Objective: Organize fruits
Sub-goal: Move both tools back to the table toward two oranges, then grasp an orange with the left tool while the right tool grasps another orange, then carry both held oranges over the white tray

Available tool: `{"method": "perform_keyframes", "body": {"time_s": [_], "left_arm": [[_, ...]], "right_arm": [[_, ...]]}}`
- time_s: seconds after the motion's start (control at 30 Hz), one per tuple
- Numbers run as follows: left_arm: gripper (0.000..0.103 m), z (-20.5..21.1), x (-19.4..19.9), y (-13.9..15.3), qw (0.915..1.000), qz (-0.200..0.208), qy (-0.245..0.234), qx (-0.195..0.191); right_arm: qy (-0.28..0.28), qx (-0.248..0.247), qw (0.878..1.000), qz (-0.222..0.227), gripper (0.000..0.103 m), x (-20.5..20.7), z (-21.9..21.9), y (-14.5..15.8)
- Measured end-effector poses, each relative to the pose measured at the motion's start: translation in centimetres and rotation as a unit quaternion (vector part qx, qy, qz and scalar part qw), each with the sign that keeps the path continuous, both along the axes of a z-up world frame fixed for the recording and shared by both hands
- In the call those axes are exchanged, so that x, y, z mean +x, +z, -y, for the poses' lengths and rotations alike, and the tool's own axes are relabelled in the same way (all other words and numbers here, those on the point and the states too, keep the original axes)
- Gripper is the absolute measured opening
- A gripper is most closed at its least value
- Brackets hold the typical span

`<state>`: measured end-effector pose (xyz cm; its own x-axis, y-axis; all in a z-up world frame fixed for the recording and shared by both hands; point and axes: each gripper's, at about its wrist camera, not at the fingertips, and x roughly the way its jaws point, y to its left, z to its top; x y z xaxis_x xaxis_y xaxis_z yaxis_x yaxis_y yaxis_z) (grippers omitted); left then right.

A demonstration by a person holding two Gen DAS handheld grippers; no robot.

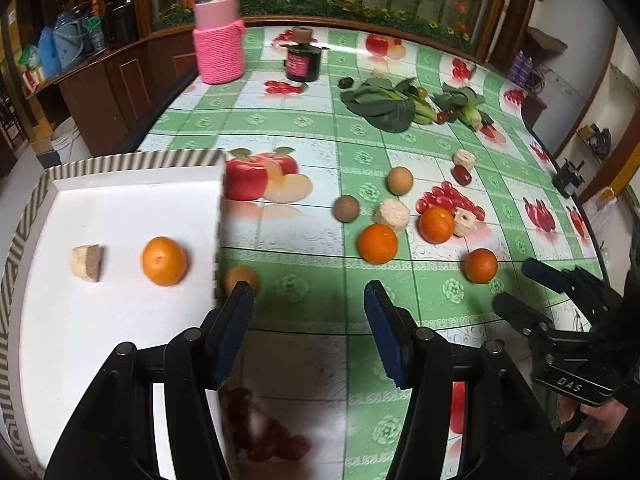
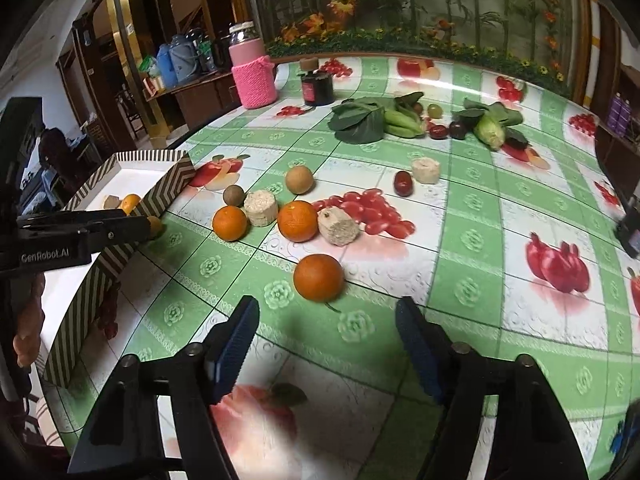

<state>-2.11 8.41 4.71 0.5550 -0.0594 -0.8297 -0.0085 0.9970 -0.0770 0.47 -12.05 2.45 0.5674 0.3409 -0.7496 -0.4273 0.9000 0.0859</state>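
Note:
A white tray with a striped rim (image 1: 132, 160) (image 2: 168, 184) stands at the left and holds one orange (image 1: 164, 261) and a beige chunk (image 1: 87, 263). Three oranges lie loose on the tablecloth (image 1: 377, 243) (image 1: 436, 224) (image 1: 481, 265). The nearest orange (image 2: 318, 277) lies just ahead of my right gripper (image 2: 326, 312), which is open and empty. My left gripper (image 1: 308, 292) is open and empty beside the tray's right wall. A small orange fruit (image 1: 240, 278) lies against that wall, by my left fingertip.
Brown round fruits (image 1: 400, 180) (image 1: 346, 208), beige chunks (image 1: 393, 215) and a red date (image 1: 462, 175) lie among the oranges. Leafy greens and corn (image 1: 384, 102) lie farther back. A pink-sleeved jar (image 1: 218, 28) and a dark jar (image 1: 303, 62) stand at the far edge.

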Motion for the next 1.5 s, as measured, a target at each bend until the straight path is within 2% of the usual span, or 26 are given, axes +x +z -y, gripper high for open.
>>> {"method": "perform_keyframes", "body": {"time_s": [0.17, 0.27, 0.37, 0.43, 0.8, 0.83, 0.9, 1.13, 1.5], "left_arm": [[0.056, 1.8, 1.4, -0.7, 0.9997, -0.01, -0.023, 0.007], [0.056, 2.7, 2.4, -1.4, 0.9993, -0.019, -0.031, 0.009], [0.056, 3.2, 3.0, -1.8, 0.999, -0.024, -0.035, 0.011], [0.056, 3.5, 3.5, -2.1, 0.9988, -0.026, -0.04, 0.014], [0.054, 4.5, 5.4, -3.4, 0.9978, -0.033, -0.052, 0.023], [0.05, 4.6, 5.4, -3.5, 0.9976, -0.034, -0.055, 0.022], [0.027, 4.8, 5.3, -3.4, 0.9972, -0.029, -0.061, 0.031], [0.027, 4.2, 4.6, -3.0, 0.998, -0.023, -0.056, 0.017], [0.027, 3.8, 1.6, -1.3, 0.9982, -0.001, -0.055, 0.021]], "right_arm": [[-0.001, 0.005, 1.0, -0.012, 0.064, 1.4, -0.1, -0.4], [0.003, 0.006, 1.0, -0.023, 0.056, 2.2, -0.4, -0.9], [0.012, 0.001, 0.999, -0.036, 0.044, 2.7, -0.8, -1.7], [0.016, -0.005, 1.0, -0.026, 0.032, 2.6, -1.0, -1.7], [0.013, 0.012, 0.999, -0.034, 0.032, 2.6, 0.0, -1.7], [0.014, 0.012, 0.999, -0.033, 0.032, 2.6, 0.0, -1.7], [0.014, 0.014, 0.999, -0.034, 0.032, 2.6, 0.0, -1.7], [0.015, 0.018, 0.999, -0.035, 0.032, 2.0, 0.1, -1.4], [0.007, 0.028, 0.999, -0.03, 0.032, -0.1, 0.1, -0.2]]}}
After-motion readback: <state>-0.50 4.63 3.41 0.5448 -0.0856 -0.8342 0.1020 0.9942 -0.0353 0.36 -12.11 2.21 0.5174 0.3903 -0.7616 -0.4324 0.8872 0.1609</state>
